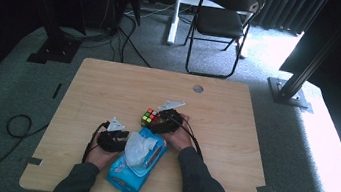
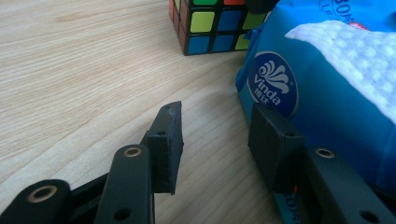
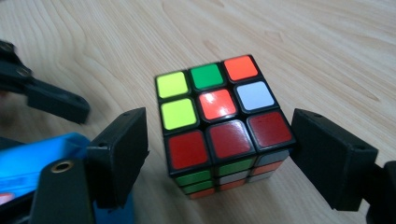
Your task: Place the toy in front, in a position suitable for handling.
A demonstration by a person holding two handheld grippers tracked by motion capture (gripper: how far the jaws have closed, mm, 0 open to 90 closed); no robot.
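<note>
A scrambled Rubik's cube (image 1: 149,117) rests on the wooden table (image 1: 109,87), just left of my right gripper (image 1: 162,121). In the right gripper view the cube (image 3: 219,126) stands between the open jaws of that gripper (image 3: 224,140). The right jaw is at the cube's corner and a gap remains on the left side. A blue pack of wet wipes (image 1: 134,166) lies near the front edge with a white wipe (image 1: 137,149) sticking out of it. My left gripper (image 1: 119,139) is open beside the pack. In its own view the left gripper (image 2: 217,121) holds nothing, and its right jaw is against the pack (image 2: 327,116).
A black folding chair (image 1: 221,22) and a white desk leg (image 1: 175,11) stand on the carpet beyond the table. Black frame posts rise at both back corners. A round hole (image 1: 198,88) is in the table's far edge. The cube (image 2: 210,28) sits just ahead of the left gripper.
</note>
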